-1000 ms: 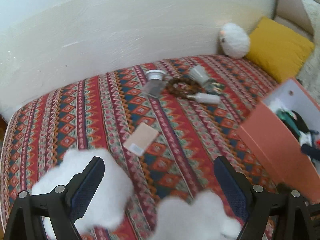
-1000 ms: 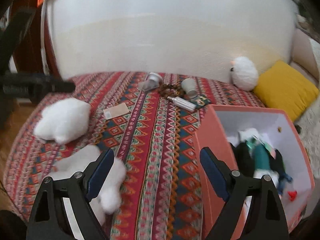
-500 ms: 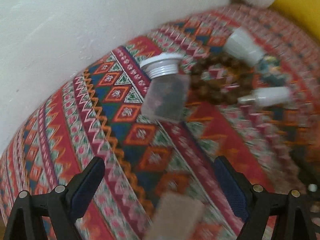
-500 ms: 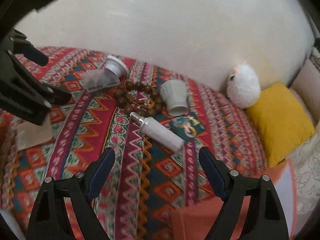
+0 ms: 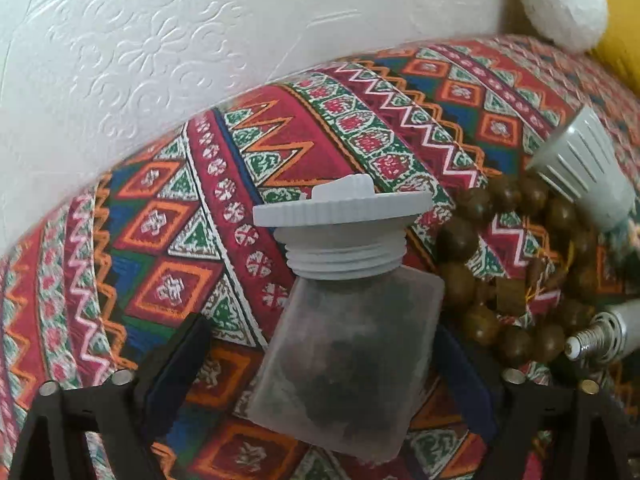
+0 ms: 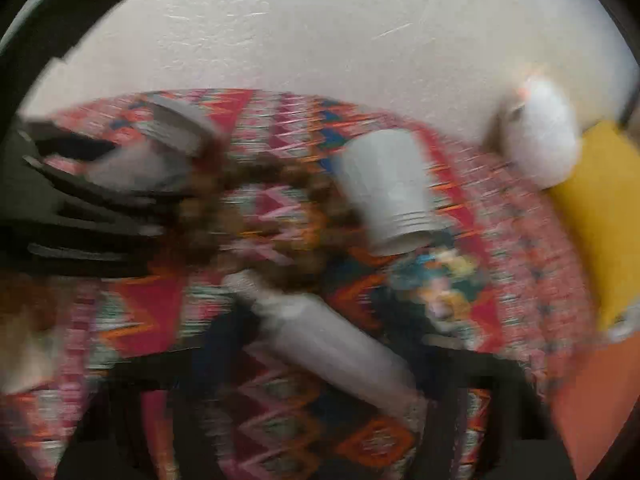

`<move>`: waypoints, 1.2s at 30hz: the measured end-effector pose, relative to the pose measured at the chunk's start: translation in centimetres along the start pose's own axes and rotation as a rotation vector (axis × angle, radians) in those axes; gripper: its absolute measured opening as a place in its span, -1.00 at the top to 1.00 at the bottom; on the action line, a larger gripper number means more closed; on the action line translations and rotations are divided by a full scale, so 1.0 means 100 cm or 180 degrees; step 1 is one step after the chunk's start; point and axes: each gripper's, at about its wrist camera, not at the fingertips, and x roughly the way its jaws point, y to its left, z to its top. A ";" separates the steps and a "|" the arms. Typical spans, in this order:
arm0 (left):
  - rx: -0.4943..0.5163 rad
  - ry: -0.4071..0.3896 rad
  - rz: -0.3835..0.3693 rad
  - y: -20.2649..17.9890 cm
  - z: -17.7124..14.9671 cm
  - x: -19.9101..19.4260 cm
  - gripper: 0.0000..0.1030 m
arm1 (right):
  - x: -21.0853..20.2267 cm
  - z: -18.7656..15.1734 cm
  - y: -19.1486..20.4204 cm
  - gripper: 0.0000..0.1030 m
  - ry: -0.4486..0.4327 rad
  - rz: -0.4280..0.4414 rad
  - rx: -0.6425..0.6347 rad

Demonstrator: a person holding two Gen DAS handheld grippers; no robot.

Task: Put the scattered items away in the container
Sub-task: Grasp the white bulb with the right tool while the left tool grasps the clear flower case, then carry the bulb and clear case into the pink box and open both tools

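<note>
Left gripper (image 5: 320,364) released, jaws straddling frosted jar (image 5: 348,364) near the bed's (image 5: 160,216) wall edge | right gripper (image 6: 320,360) spread around white bottle (image 6: 332,344), view blurred

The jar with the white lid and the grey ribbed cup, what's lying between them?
A string of brown wooden beads lies between the jar and the grey cup; the left wrist view shows it clearly.

- Jar (image 5: 352,344): lying on bedspread (image 5: 160,216), lid toward wall (image 5: 160,40), between left gripper (image 5: 320,364) fingers.
- Beads (image 5: 496,280): just right of jar.
- Cup (image 5: 580,176): on its side, right of beads, touching them.
- Bottle (image 6: 328,348): in front of beads and cup, between right gripper (image 6: 320,344) fingers.
- Plush (image 6: 540,132): far right, against wall, cushion (image 6: 604,208) beside it.
</note>
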 end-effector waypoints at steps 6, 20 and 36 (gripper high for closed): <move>-0.0237 0.0042 -0.0084 -0.013 -0.038 -0.046 -0.10 | -0.030 -0.027 0.007 0.34 0.0079 0.0352 0.0183; -0.0443 -0.0427 -0.0208 -0.050 -0.189 -0.255 -0.10 | -0.229 -0.171 0.046 0.38 -0.0120 0.0878 0.0278; -0.0108 -0.1250 -0.0105 -0.162 -0.320 -0.441 -0.11 | -0.459 -0.330 0.032 0.38 -0.0798 0.1046 0.0255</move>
